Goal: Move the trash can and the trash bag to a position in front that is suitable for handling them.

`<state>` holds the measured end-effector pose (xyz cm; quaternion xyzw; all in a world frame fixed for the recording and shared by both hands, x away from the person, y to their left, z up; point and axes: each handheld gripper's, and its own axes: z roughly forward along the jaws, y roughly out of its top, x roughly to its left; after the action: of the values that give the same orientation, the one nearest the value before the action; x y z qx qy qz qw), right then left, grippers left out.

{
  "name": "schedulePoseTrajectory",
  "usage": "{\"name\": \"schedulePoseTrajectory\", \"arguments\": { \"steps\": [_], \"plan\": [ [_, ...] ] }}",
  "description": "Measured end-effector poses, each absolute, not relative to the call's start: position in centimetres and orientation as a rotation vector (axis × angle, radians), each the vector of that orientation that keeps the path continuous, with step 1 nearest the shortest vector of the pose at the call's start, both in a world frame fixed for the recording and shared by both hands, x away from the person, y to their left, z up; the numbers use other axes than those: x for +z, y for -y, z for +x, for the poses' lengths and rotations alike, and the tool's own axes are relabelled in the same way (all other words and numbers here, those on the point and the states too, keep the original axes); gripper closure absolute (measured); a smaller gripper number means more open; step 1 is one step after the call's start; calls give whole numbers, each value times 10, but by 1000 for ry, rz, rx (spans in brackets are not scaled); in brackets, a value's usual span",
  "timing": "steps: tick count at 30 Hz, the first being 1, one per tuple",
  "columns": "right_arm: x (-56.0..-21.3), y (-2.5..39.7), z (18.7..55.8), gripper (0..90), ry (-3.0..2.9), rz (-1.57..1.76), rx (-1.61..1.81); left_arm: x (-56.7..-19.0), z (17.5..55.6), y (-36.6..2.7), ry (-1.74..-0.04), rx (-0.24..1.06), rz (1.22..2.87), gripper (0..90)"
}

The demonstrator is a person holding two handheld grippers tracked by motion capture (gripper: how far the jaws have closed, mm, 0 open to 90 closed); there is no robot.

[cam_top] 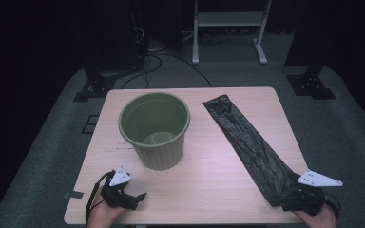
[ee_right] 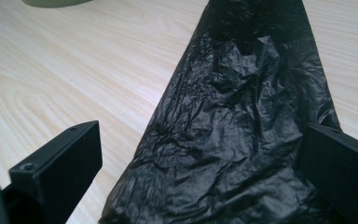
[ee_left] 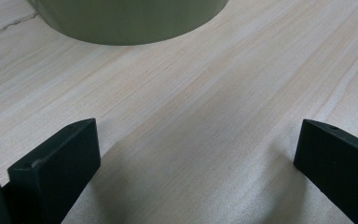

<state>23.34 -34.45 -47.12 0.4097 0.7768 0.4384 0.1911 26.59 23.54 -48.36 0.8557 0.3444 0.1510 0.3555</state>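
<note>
A green plastic bin (cam_top: 155, 129) stands upright and empty on the wooden table (cam_top: 209, 185), left of centre. A long black plastic bag (cam_top: 249, 142) lies flat in a strip from the far middle to the near right corner. My left gripper (cam_top: 140, 196) rests open on the table just in front of the bin (ee_left: 130, 21), nothing between its jaws. My right gripper (cam_top: 290, 197) is open at the bag's near end, and the crinkled bag (ee_right: 233, 130) lies between its spread jaws.
The table's front edge (cam_top: 185, 222) runs just under both hands. Grey carpet surrounds the table. A white frame (cam_top: 228, 28) and black stand bases (cam_top: 92, 88) with cables sit on the floor beyond the far edge.
</note>
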Motion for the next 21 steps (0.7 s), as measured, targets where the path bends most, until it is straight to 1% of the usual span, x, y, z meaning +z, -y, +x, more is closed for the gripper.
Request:
{"name": "schedulePoseTrajectory", "arguments": {
  "steps": [10,13,21],
  "plan": [
    [-469,345,243,0,-2165,1164,1237,-483,264,-236,-873,379,2221,0],
    [-469,345,244,0,-2165,1173,1232,-482,266,-237,-879,356,2208,0],
    [-469,347,251,0,-2158,1181,1217,-469,267,-239,-876,345,2150,0]
  ]
}}
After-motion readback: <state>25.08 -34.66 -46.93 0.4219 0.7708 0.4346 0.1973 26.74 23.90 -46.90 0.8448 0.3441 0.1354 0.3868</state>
